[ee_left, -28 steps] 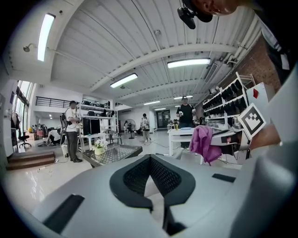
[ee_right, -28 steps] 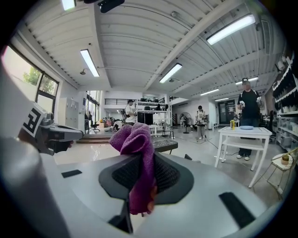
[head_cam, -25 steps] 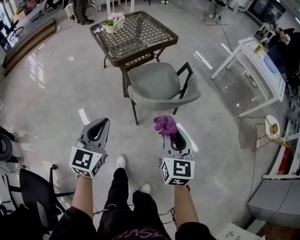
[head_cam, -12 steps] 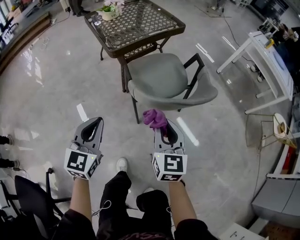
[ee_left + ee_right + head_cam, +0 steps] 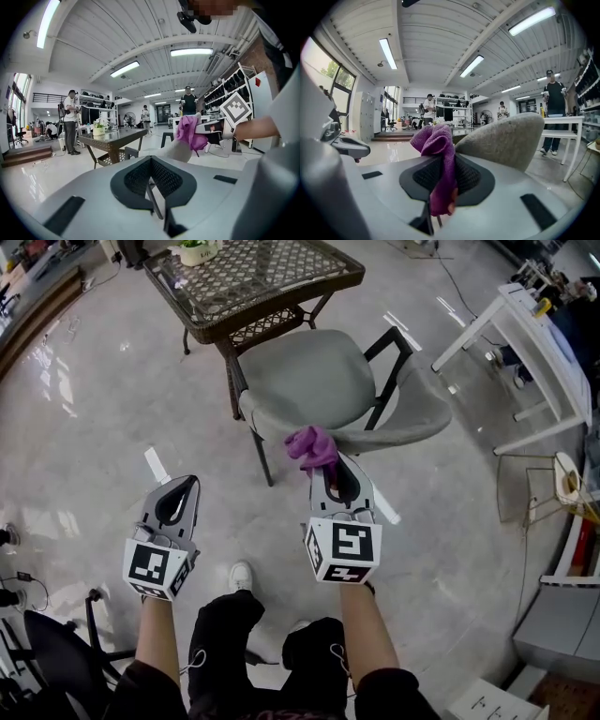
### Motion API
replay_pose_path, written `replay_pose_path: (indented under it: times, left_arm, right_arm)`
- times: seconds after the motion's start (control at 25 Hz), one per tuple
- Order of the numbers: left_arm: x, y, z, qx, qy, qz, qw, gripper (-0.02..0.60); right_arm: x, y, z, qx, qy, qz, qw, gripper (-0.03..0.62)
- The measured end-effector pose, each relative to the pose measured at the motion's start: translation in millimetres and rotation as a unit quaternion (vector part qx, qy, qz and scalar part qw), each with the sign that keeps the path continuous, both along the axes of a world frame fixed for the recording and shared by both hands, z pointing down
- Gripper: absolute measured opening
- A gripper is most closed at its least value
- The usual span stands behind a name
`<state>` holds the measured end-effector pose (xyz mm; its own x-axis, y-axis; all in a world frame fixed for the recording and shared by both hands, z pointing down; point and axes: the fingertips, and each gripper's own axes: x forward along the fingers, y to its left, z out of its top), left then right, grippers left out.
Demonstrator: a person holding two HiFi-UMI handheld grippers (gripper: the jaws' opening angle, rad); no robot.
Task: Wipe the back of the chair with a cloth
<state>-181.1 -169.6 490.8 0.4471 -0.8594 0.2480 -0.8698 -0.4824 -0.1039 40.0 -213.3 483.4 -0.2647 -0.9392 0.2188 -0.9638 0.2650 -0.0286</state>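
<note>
Head view: right gripper (image 5: 336, 474) is clamped on the purple cloth (image 5: 312, 446), which bunches out past the jaw tips; chair back (image 5: 412, 427) lies straight ahead of it, with the cloth overlapping the top rim near its left end; can't tell from here whether they touch; the rim's long axis runs left-right across the view and curves away at both ends, so most of it to be wiped lies to the right of the cloth; left gripper (image 5: 183, 488) is lower-left over bare floor (image 5: 84, 446), clear of the chair, so the right is plainly the nearer; wicker table (image 5: 253, 277) sits tight against the chair's far side, so no room beyond; open floor on the near side and to both flanks; white table (image 5: 553, 343) is well off to the right. Left gripper view: jaws together with nothing between them; the cloth (image 5: 192, 133) shows ahead-right, seemingly at the chair back's edge (image 5: 176, 151). Right gripper view: jaws pinch the cloth (image 5: 438, 159) with a fold standing above the tips; the chair back (image 5: 508, 140) rises just beyond and to the right; contact not confirmable. My read: approach is done and wiping hasn't visibly begun; next move is a small push forward, then a rightward sweep along the rim; risk is the bare jaw tips scraping the upholstery if the cloth folds back.
</note>
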Motion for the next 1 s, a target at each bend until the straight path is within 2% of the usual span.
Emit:
replay_pose_path:
  times: [0.52, 0.8, 0.92, 1.0]
  left_arm:
    - [59.9, -8.1, 16.5, -0.031, -0.005, 0.058, 0.9978, 0.009]
    - [82.0, -9.2, 18.7, -0.041, -0.011, 0.077, 0.9961, 0.009]
    - [84.1, -12.0, 20.9, -0.044, -0.008, 0.078, 0.9959, 0.009]
    - [83.3, -13.1, 23.9, -0.047, -0.006, 0.078, 0.9958, 0.009]
  right_arm:
    - [86.6, 8.1, -12.7, 0.009, -0.008, 0.077, 0.997, 0.080]
    - [150.5, 8.6, -15.7, 0.002, -0.009, 0.150, 0.989, 0.080]
    - [162.9, 10.3, -14.8, 0.003, -0.008, 0.164, 0.986, 0.080]
    - [156.7, 17.9, -11.8, 0.008, -0.001, 0.159, 0.987, 0.080]
